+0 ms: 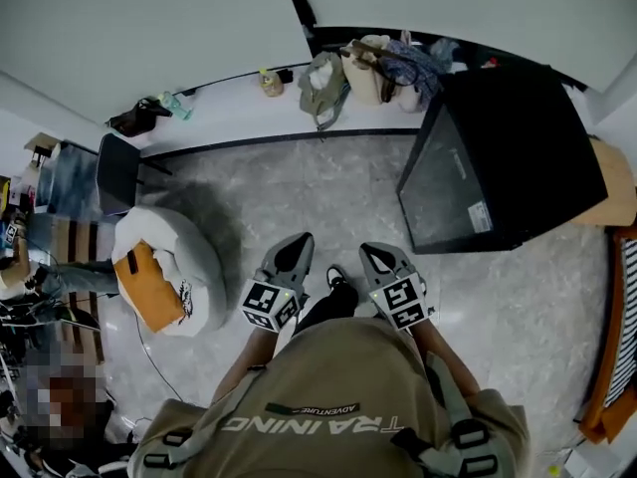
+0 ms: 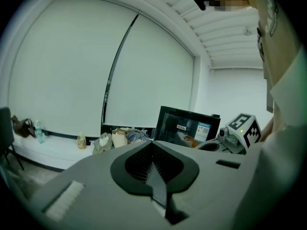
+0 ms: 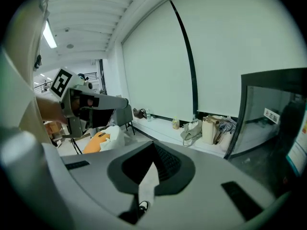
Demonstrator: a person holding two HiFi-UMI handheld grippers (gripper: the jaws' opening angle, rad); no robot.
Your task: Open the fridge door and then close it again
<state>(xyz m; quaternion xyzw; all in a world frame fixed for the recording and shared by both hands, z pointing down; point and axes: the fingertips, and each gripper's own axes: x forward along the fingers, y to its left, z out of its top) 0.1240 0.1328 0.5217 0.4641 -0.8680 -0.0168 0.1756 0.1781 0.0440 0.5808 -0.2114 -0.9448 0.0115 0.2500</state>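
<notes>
Risk, as a judgement: reaching like this, closed tips could skid off the door edge instead of hooking it. You held your left gripper (image 1: 297,241) and right gripper (image 1: 372,251) close to your chest, both with jaws pressed together, gripping nothing. The fridge (image 1: 518,137) stood ahead-right of the right gripper, well apart, door (image 1: 453,182) closed.

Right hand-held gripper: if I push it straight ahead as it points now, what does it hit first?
The right hand-held gripper would likely pass left of the fridge and meet the bags on the window ledge; depth is unclear.
</notes>
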